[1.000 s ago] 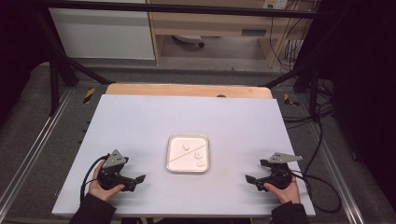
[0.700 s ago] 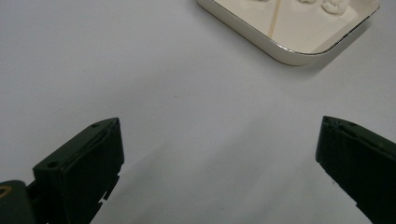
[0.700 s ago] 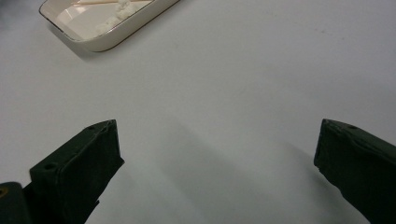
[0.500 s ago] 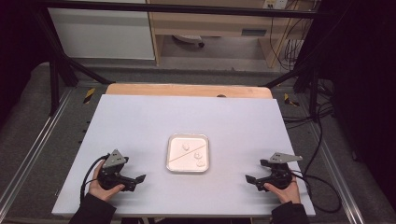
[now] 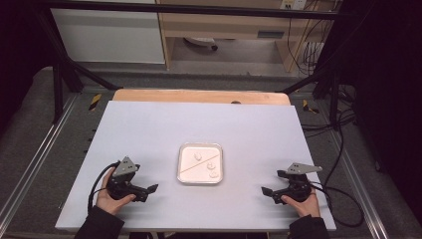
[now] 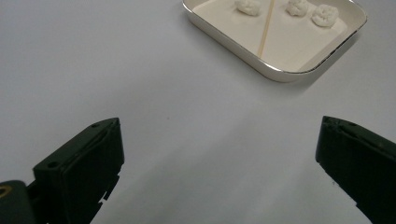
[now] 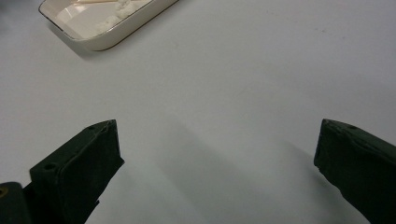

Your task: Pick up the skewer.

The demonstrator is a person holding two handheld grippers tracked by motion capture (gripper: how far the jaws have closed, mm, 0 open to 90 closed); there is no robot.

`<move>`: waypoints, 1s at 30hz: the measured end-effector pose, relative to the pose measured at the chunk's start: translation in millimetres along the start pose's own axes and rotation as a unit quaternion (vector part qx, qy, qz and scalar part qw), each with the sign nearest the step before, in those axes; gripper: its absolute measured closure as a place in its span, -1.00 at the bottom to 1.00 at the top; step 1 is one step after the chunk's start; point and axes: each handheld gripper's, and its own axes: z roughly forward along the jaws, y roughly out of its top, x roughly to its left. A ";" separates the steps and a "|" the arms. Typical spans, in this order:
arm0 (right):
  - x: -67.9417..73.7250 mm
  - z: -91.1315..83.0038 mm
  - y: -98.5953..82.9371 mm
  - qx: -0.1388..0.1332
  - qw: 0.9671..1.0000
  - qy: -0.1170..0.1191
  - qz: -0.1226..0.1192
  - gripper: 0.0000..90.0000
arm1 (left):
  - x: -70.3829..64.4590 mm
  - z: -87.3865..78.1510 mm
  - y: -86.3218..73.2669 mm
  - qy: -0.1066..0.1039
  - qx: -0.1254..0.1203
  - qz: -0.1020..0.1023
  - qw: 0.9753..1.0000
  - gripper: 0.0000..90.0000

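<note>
One white table (image 5: 149, 129) lies under my view, and a shallow tray (image 5: 218, 147) sits at its middle, well apart from both tools. My left gripper (image 5: 148, 189) and right gripper (image 5: 267, 192) rest near the front edge, jaws spread wide, holding nothing. Three white lumps (image 6: 324, 14) and a thin stick (image 6: 266, 29) lie in the tray.

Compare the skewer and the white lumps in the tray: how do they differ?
The skewer is one thin, straight, tan stick; the lumps are three small, rounded, bumpy white pieces. The skewer lies slantwise across much of the tray; the lumps sit apart, one on one side of the skewer and two on the other. All lie inside the tray, untouched by either claw.
</note>
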 end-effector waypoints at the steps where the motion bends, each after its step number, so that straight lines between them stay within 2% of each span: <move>1: 0.2 -0.1 0.0 0.000 1.000 0.000 0.001 -0.98 | -0.7 0.4 1.7 0.000 0.001 0.001 1.000 -0.98; 14: 0.7 -0.2 -0.2 0.002 1.000 0.000 0.001 -0.97 | -13.2 10.9 26.2 -0.005 0.010 0.024 1.000 -0.98; 26: 0.5 0.1 -0.3 0.003 1.000 0.000 -0.002 -0.97 | -33.0 38.8 54.5 -0.019 0.031 0.053 0.998 -0.95; 30: 0.6 0.1 -0.4 0.005 1.000 0.000 -0.002 -0.97 | -37.1 48.4 62.7 -0.021 0.039 0.056 0.997 -0.92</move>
